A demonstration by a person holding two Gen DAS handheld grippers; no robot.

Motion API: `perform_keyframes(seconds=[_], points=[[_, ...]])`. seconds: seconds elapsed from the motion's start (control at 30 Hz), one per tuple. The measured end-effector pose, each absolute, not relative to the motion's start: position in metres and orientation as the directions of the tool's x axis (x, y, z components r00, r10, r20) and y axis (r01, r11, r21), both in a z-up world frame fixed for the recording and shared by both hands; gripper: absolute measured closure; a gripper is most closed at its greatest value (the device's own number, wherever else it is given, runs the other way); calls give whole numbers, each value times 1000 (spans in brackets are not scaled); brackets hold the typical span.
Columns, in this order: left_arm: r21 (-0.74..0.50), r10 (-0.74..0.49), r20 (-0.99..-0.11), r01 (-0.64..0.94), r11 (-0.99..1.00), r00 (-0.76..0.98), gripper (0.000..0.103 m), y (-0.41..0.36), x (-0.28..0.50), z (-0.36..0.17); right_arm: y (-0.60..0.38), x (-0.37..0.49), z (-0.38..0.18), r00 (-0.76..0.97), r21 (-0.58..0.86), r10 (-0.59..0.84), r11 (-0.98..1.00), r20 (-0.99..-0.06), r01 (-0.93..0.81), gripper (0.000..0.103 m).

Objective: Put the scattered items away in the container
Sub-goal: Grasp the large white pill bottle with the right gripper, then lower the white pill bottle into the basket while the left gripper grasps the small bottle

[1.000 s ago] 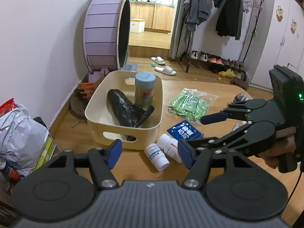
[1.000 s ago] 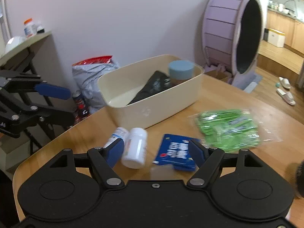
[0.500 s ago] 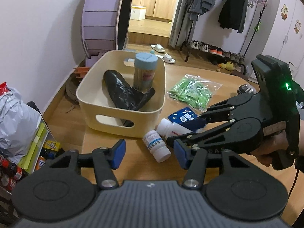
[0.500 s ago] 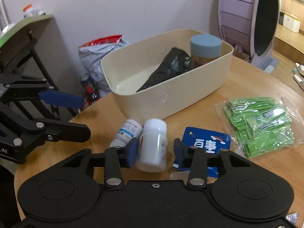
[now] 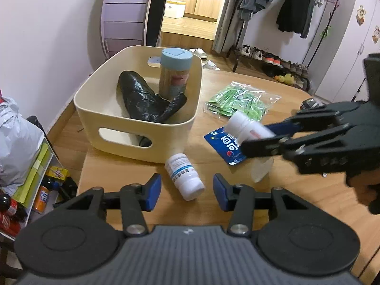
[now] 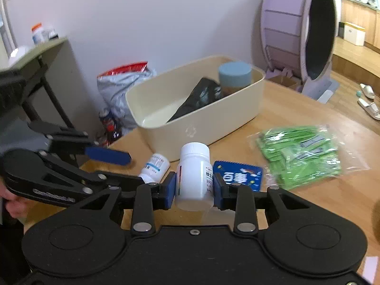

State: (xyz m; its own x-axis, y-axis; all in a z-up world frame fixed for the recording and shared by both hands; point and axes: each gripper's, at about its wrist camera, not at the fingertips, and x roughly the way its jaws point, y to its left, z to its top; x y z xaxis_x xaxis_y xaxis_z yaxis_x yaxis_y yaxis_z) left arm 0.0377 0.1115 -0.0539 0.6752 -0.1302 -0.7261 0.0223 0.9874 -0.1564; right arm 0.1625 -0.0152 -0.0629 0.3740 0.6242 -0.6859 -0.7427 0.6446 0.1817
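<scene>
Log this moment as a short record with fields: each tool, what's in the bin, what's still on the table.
right tool: shut on white bottle, lifted off the table
left tool: closing around small bottle, pads not touching it
small bottle: lying on its side, in front of the bin
bin: holds black bag and upright blue-lidded jar
still on table: small bottle, blue sachet, green packets

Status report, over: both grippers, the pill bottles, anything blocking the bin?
Right gripper clamped on white bottle, lifted. Left gripper closing around second bottle lying on table, pads not touching. Cream bin clear to reach.
</scene>
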Motion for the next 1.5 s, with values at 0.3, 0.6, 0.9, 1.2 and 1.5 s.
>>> perform_keyframes(seconds=[0.3,0.6,0.9,1.2,1.5], points=[[-140,-98,-740,-9,990,666,59,104,45,-64,-40,163,-53,414,206,643,668,-644,-715,70],[-130,-91,-733,-7,992,674,70,99,47,-72,-44,166,-44,433,208,654,669,-620,-713,70],[-123,-132,-701,64,990,701,76,97,34,-51,-48,167,-38,441,216,666,667,-602,-713,70],[-146,-172,-649,100,984,741,76,115,19,-18,-34,175,-28,449,201,674,658,-587,-725,70],[-151,-124,-563,46,987,817,76,138,6,17,-6,189,-27,441,176,676,641,-590,-747,70]])
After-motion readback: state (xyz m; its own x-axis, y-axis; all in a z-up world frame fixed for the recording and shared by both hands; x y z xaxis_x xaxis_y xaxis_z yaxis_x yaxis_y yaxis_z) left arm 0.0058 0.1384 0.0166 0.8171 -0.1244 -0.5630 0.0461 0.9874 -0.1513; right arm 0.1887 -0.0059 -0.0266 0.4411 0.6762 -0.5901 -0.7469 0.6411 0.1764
